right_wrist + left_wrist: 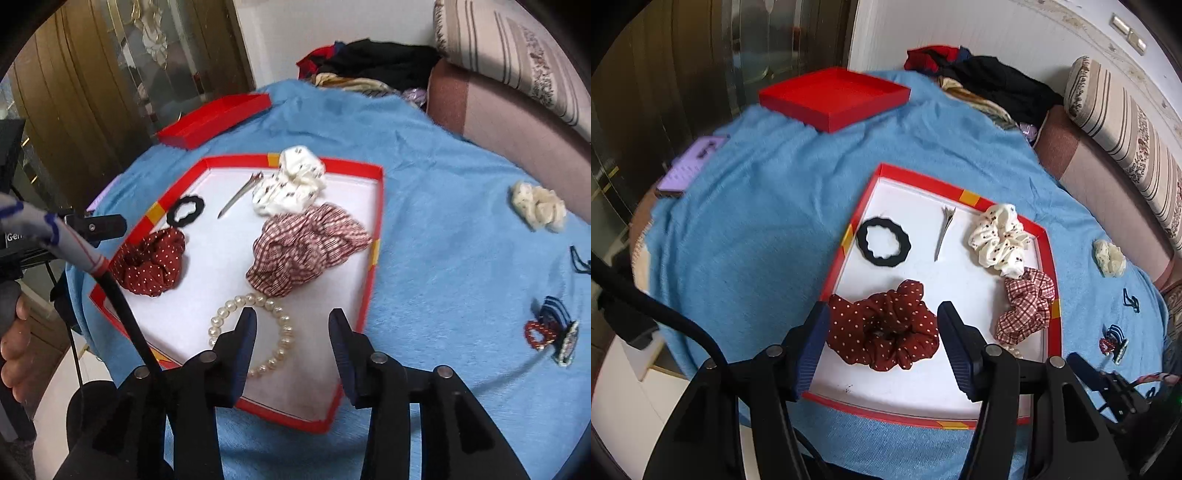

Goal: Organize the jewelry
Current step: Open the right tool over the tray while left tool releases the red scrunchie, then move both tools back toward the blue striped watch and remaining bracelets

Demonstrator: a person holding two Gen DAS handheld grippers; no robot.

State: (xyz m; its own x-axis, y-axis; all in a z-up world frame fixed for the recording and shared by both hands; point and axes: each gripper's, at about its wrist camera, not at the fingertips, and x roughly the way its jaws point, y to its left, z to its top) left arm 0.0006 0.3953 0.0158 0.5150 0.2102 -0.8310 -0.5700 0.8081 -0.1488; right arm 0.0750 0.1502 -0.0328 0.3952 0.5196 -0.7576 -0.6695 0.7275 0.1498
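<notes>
- Hovering with its jaws spread wide and nothing between them, the left gripper [882, 314] brackets the dark red white-dotted fabric scrunchie [886, 328], which lies in the near part of the shallow red-rimmed box with a white floor [964, 192].
- The right gripper [292, 321] is likewise wide apart and empty; its left finger [243, 339] overlaps the ring of the white pearl bracelet [221, 317] lying near the box's front edge.
- Only the right wrist view shows that bracelet whole; from the left wrist only a few pearls [1012, 349] peek out beside the right finger.
- Farther in the box lie a red-and-white checked scrunchie [1027, 302], a cream scrunchie with small dark print [997, 236] touching it, a slim silver metal hair clip [943, 230] and a thin black wavy hair tie [882, 242].
- Outside the box, on the blue fleece blanket [757, 221], sit a pale cream lace scrunchie [1110, 256] and a small cluster of red-beaded and navy striped hair accessories [550, 332], well apart from the box.
- The left wrist view alone shows a lilac rectangular case [689, 168] at the blanket's far left edge.
- A red box lid [833, 96] rests at the far side.
- Only the right wrist view shows a bare hand [13, 332] at its left edge.
</notes>
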